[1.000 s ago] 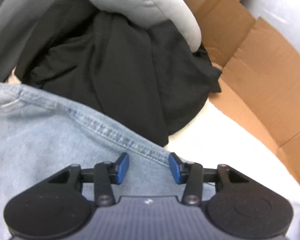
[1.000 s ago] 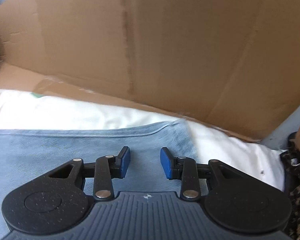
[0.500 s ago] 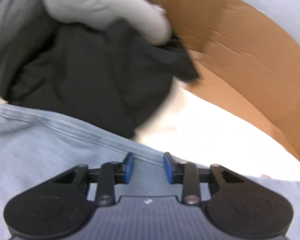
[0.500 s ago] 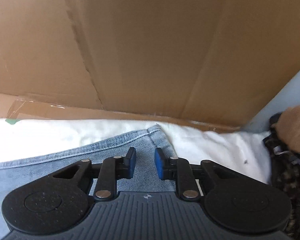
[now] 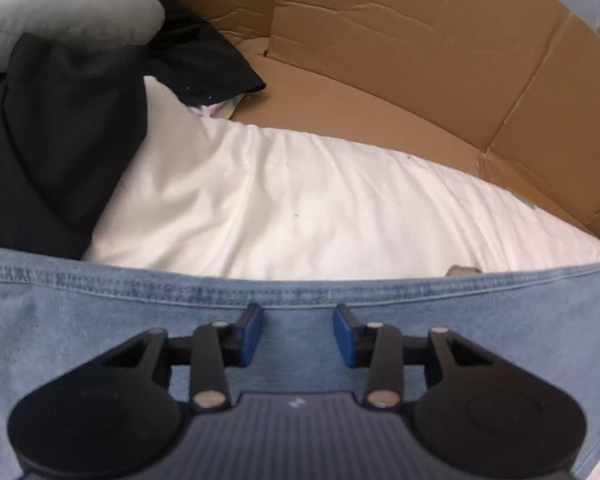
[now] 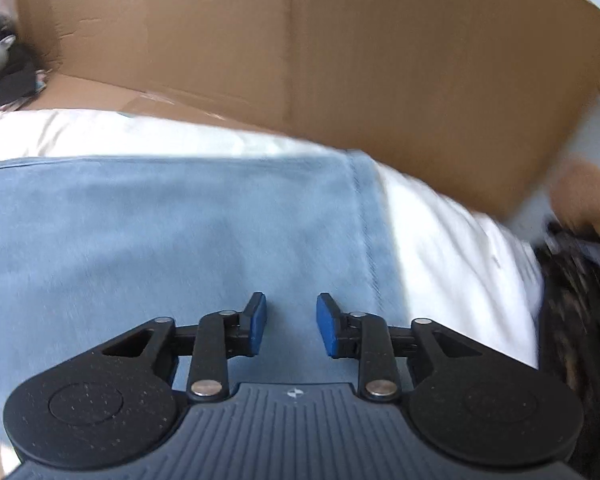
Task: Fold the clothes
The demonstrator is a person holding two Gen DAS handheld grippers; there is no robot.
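A light blue denim garment [image 5: 100, 320] lies flat on white bedding, its stitched hem running across the left wrist view. My left gripper [image 5: 298, 332] hovers just behind that hem. Its jaws are opening, with a clear gap and only flat denim showing beneath. In the right wrist view the same denim [image 6: 160, 232] fills the left and middle, its side seam running down just right of centre. My right gripper [image 6: 291, 324] is over the cloth near that seam. Its jaws are also opening, and no fold is pinched between the blue pads.
White bedding [image 5: 300, 200] lies beyond the hem. Brown cardboard walls [image 5: 420, 60] [image 6: 340, 60] stand close behind it. A black garment [image 5: 60, 128] and a grey one [image 5: 60, 16] are piled at the far left. Dark patterned cloth [image 6: 580, 300] lies at the right edge.
The left view has swung from the black garment pile towards the white bedding and cardboard. The right gripper now sits further in from the denim's corner. Both jaws narrowed, then widened again.
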